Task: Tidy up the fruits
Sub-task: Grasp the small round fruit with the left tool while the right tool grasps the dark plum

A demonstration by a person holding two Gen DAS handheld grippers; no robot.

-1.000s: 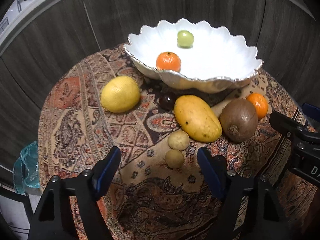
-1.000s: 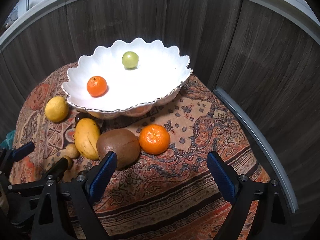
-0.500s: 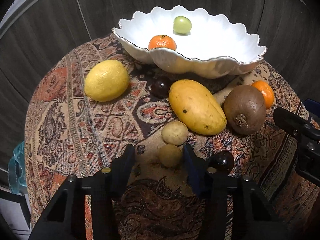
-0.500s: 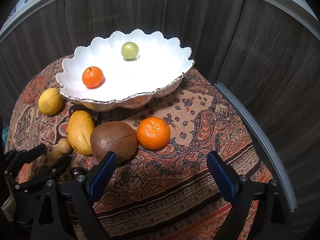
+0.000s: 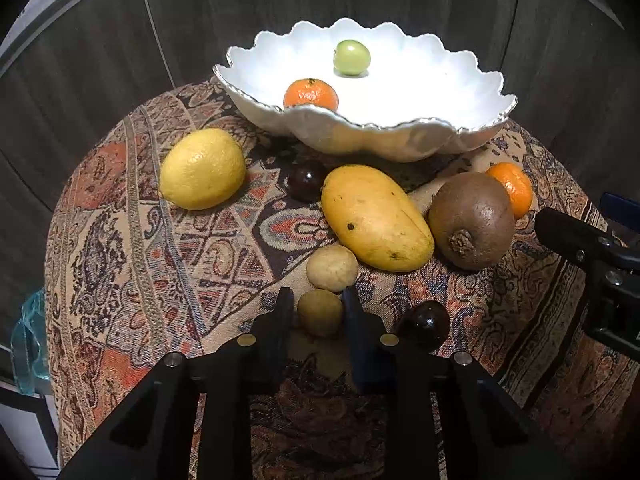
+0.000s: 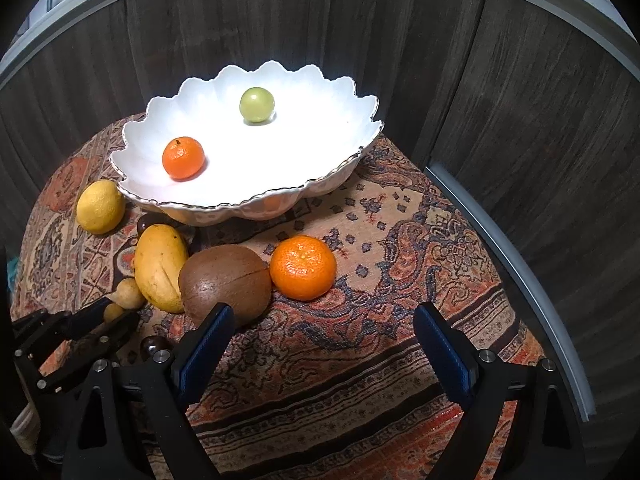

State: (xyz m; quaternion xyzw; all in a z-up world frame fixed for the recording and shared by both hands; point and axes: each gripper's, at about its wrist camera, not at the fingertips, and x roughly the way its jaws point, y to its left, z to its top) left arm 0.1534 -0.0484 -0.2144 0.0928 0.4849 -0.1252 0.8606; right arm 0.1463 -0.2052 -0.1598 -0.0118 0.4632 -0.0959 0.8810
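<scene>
My left gripper (image 5: 318, 306) is shut on a small tan round fruit (image 5: 320, 313) that sits on the patterned cloth; it shows from the side in the right wrist view (image 6: 113, 312). A second tan fruit (image 5: 332, 268), a mango (image 5: 376, 218), a brown round fruit (image 5: 472, 220), a lemon (image 5: 202, 168), a mandarin (image 6: 303, 268) and two dark plums (image 5: 425, 322) (image 5: 307, 186) lie on the cloth. The white scalloped bowl (image 5: 400, 136) holds a mandarin (image 5: 311, 94) and a green fruit (image 5: 352, 57). My right gripper (image 6: 322, 344) is open and empty, in front of the loose mandarin.
The round table's cloth (image 6: 400, 280) drops off at the front and right edges. Dark wood panels (image 6: 500, 100) stand close behind the bowl. A bluish plastic bag (image 5: 28, 340) hangs at the lower left beside the table.
My left gripper moved forward and down and closed its jaws around the nearest small tan fruit. My right gripper edged a little closer to the table and stayed open.
</scene>
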